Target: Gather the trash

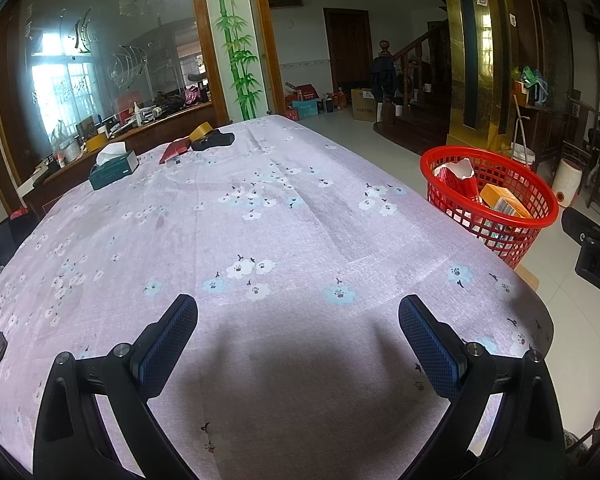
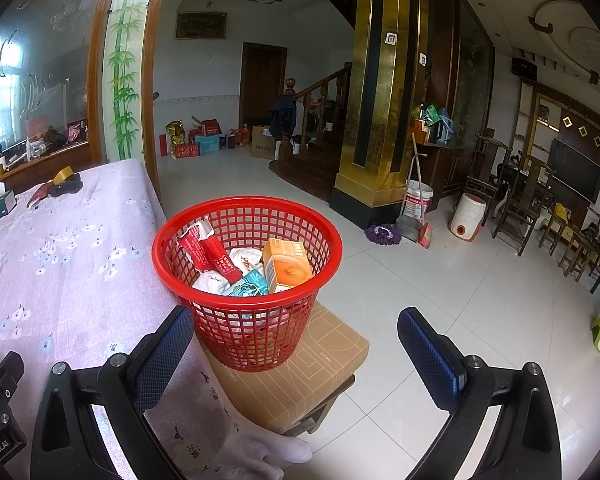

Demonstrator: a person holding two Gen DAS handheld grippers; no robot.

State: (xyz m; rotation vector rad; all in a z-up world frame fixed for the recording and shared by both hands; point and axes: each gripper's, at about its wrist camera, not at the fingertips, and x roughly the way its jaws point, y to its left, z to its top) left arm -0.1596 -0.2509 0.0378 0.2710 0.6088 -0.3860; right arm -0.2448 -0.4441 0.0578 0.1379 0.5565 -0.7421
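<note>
The left gripper (image 1: 298, 318) hangs over the near edge of a table covered by a pale lilac cloth printed with white and blue flowers (image 1: 284, 216), its two blue-padded fingers (image 1: 168, 344) spread wide with nothing between them. The right gripper (image 2: 296, 330) is likewise spread wide and empty, held past the table's corner above the glossy white tiled floor (image 2: 440, 280). Just beyond its left finger stands a red plastic lattice basket (image 2: 256, 320), set on a flat brown cardboard box (image 2: 312, 376) that rests on a dark wooden stool just beside the table. The trash lies inside this basket: an orange carton (image 2: 290, 266), a torn red wrapper (image 2: 216, 254), a teal packet (image 2: 250, 282) and crumpled white paper (image 2: 210, 280). Farther along the cloth, at the table's far end, sit a dark green tissue box with a white tissue standing up from it (image 1: 114, 166), a small dark red packet (image 1: 175, 150), a roll of tan tape (image 1: 201, 131) and a black pouch (image 1: 214, 141), the tape leaning on the pouch. Beyond them stand a bamboo-painted pillar (image 1: 236, 36) and a dark wooden door (image 2: 262, 80).
</note>
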